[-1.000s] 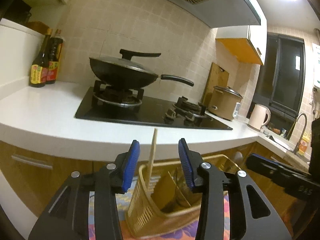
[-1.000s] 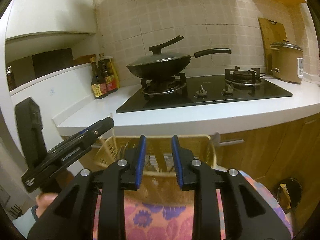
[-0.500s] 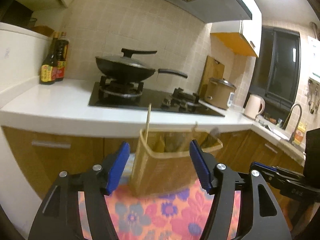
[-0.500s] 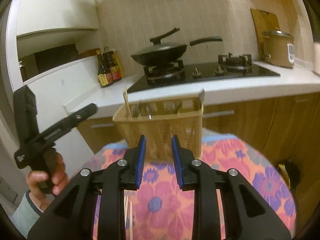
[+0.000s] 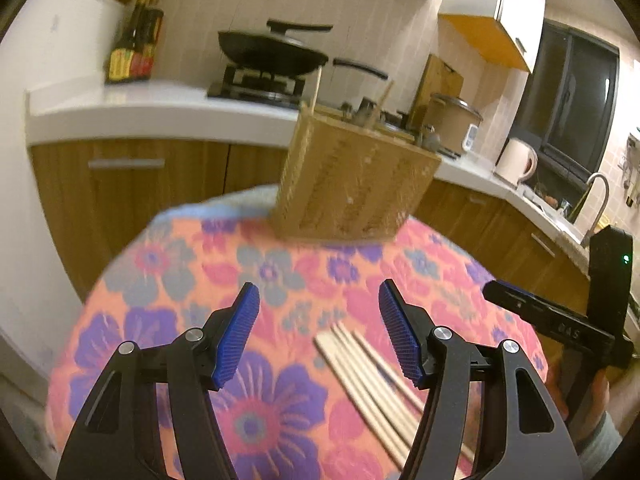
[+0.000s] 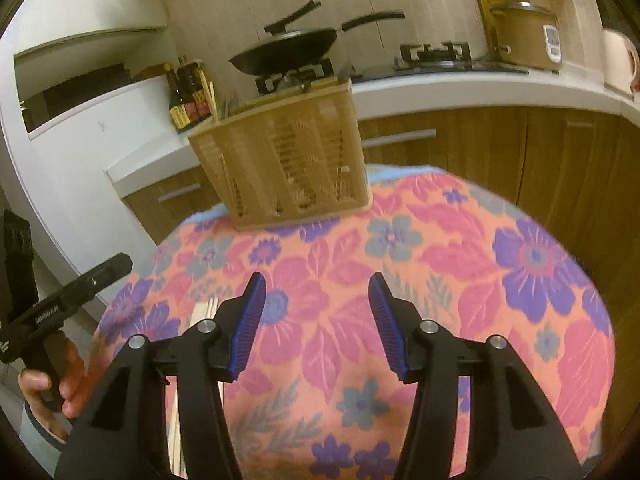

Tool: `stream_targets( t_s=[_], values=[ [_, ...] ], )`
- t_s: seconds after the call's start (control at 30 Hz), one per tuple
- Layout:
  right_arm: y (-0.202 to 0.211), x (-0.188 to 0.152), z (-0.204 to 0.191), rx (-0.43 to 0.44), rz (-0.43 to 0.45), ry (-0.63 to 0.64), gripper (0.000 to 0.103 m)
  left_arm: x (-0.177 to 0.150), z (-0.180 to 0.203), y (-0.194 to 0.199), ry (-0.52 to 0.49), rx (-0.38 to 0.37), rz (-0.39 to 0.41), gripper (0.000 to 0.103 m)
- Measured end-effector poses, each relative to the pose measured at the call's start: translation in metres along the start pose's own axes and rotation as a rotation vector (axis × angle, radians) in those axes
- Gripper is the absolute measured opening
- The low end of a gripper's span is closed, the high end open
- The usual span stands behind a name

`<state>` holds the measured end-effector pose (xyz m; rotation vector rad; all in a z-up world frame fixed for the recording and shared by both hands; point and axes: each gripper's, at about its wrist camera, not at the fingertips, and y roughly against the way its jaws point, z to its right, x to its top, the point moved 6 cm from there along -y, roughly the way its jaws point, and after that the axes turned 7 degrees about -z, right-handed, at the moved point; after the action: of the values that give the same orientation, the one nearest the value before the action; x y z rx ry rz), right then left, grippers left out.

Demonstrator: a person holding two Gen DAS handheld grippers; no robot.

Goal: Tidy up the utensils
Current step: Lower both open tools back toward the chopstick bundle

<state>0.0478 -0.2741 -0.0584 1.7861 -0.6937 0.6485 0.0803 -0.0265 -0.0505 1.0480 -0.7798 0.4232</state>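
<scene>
A tan slatted utensil basket (image 5: 352, 184) stands at the far edge of a round table with a floral cloth (image 5: 192, 264); it also shows in the right wrist view (image 6: 284, 160). Chopsticks and utensil handles stick up from it. Several loose wooden chopsticks (image 5: 372, 380) lie on the cloth, just right of and below my open, empty left gripper (image 5: 320, 332). In the right wrist view the chopsticks (image 6: 202, 312) lie left of my open, empty right gripper (image 6: 316, 324). Both grippers hover above the cloth, well short of the basket.
Behind the table runs a white counter (image 5: 160, 108) with a wok on a gas hob (image 5: 272, 56), sauce bottles (image 5: 132, 52), a rice cooker (image 5: 452, 120) and a kettle (image 5: 516, 160). Wooden cabinets (image 6: 500, 152) stand below. The other gripper's body (image 5: 560, 328) is at the right.
Both grippers have pulled back and risen away from the basket, tilting down toward the table. Both jaws have opened wider. The loose chopsticks on the cloth have come into view.
</scene>
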Motion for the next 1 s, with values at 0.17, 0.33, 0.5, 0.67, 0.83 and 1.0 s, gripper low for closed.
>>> stream_targets(
  t_s=[0.17, 0.33, 0.5, 0.67, 0.83, 1.0],
  values=[
    [-0.007, -0.022, -0.006, 0.019, -0.063, 0.027, 0.05, -0.024, 0.004, -0.006, -0.013, 0.021, -0.074, 0.061],
    [-0.015, -0.038, -0.019, 0.028, -0.161, 0.052, 0.049, -0.043, 0.012, -0.014, -0.05, 0.061, -0.185, 0.055],
    [-0.023, -0.05, -0.029, 0.067, -0.249, 0.045, 0.045, -0.064, 0.026, -0.026, -0.078, 0.057, -0.314, 0.033],
    [-0.027, -0.056, -0.027, 0.083, -0.236, 0.044, 0.045, -0.073, 0.035, -0.031, -0.106, 0.113, -0.351, 0.033],
    [-0.022, -0.054, -0.021, 0.107, -0.215, 0.02, 0.045, -0.075, 0.043, -0.033, -0.119, 0.158, -0.377, 0.037],
    [-0.022, -0.056, -0.026, 0.087, -0.211, 0.048, 0.045, -0.077, 0.051, -0.035, -0.161, 0.221, -0.395, 0.04]
  ],
)
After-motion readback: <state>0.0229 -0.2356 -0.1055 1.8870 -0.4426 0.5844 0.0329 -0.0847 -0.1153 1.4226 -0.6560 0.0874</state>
